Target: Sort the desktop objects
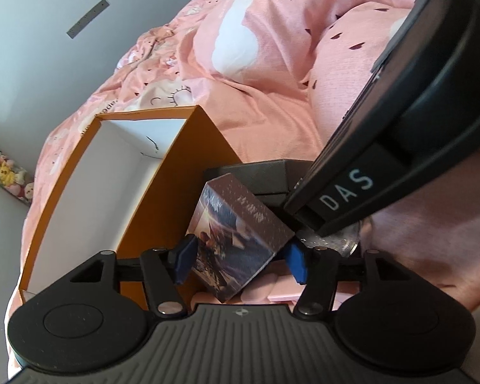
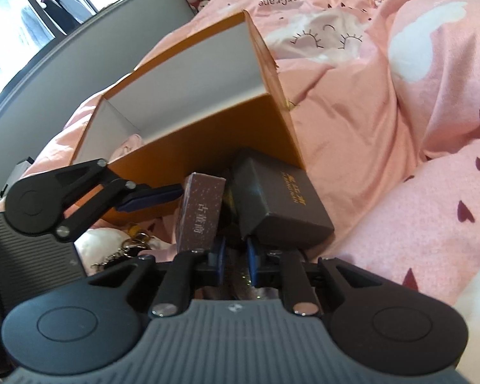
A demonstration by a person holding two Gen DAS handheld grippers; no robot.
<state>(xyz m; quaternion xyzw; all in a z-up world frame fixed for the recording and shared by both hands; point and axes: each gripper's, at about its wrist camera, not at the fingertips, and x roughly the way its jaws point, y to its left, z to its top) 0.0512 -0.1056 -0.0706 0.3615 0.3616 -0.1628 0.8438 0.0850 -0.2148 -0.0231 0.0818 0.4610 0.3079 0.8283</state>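
Observation:
A small box printed with a picture (image 1: pixel 240 240) stands tilted on the bed between the blue pads of my left gripper (image 1: pixel 240 262). The jaws are open around it, and one finger (image 2: pixel 150 200) reaches its left side. In the right wrist view the same box (image 2: pixel 201 214) stands upright. Beside it lies a dark grey box with gold lettering (image 2: pixel 281 198). My right gripper (image 2: pixel 236 257) is shut on a thin glittery object (image 1: pixel 339 240) just in front of the grey box. An open orange box with a white inside (image 1: pixel 176 185) (image 2: pixel 224 134) sits behind them.
Everything rests on a rumpled pink bedcover (image 2: pixel 384 112). A keychain with a white plush (image 2: pixel 124 246) lies left of the boxes. The right gripper's black housing (image 1: pixel 416 96) fills the upper right of the left wrist view. Plush toys (image 1: pixel 6 172) sit by the wall.

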